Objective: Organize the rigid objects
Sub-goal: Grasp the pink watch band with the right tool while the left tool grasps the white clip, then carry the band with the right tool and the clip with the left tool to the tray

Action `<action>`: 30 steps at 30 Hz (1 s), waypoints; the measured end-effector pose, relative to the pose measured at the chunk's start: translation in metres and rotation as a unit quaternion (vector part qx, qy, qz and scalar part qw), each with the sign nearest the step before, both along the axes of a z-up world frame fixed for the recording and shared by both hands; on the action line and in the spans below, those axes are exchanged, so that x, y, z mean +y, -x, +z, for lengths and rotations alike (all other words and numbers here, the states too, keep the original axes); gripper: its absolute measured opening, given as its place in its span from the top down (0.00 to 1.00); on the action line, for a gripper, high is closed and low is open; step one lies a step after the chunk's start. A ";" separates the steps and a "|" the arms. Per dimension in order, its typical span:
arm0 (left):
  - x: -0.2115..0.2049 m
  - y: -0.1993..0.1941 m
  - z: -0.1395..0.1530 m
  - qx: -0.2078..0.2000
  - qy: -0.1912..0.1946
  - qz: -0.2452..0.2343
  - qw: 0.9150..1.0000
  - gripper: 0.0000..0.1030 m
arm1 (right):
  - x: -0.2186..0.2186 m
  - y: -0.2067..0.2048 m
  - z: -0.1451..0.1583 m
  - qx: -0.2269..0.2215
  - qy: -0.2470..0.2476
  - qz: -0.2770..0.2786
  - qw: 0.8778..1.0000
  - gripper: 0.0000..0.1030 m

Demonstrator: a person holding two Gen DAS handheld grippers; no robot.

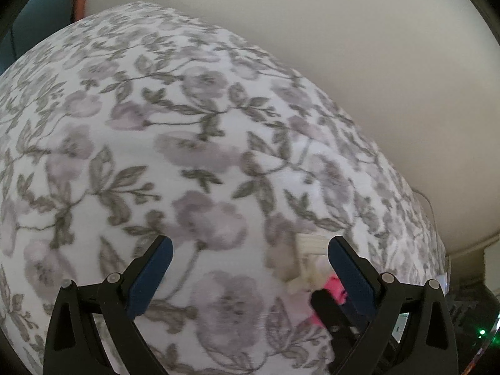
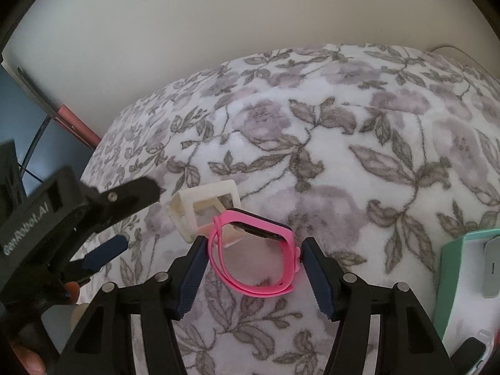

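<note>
The right tool is pointing down at a bed covered with a flowered blanket, white with grey leaves and pale purple blossoms. Between its two blue pads a pink watch is standing on its edge, with the strap closed into a loop and the dark face turned up and away. The left pad is lying against the strap side of the loop and the right pad is lying against the pink case, so this tool is clenched on the pink watch, pressing it from both sides. The bottom of the loop is lying low against the blanket; whether it is touching the blanket I cannot tell.

Just behind the watch, a white frame holder is lying on the blanket, an open rectangular piece of pale plastic. The watch is overlapping its near corner in the right wrist view; if they are touching I cannot say for sure.

The left tool is hovering over the blanket with its pads spread wide and nothing between them, so it is released. In its own view, which is blurred, the white holder and a bit of the pink watch are showing just beside its right pad. In the right wrist view this tool is coming in from the left side, near the holder but apart from it.

At the right edge of the right wrist view a mint green box is sitting on the bed, with a grey object inside it.
</note>
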State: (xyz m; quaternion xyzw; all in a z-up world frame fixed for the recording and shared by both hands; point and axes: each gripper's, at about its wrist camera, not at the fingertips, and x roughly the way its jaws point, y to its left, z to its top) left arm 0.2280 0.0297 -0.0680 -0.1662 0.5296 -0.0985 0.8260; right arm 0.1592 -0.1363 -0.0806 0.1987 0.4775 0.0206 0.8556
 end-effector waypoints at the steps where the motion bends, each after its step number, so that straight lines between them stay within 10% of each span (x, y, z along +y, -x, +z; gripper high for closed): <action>1: -0.003 0.000 0.001 -0.001 0.000 -0.006 1.000 0.03 | 0.000 0.000 0.000 0.000 0.000 0.001 1.000 0.38; 30: -0.029 -0.008 -0.026 0.022 -0.038 -0.049 0.998 0.35 | -0.019 0.008 0.002 0.003 -0.028 -0.010 1.000 0.38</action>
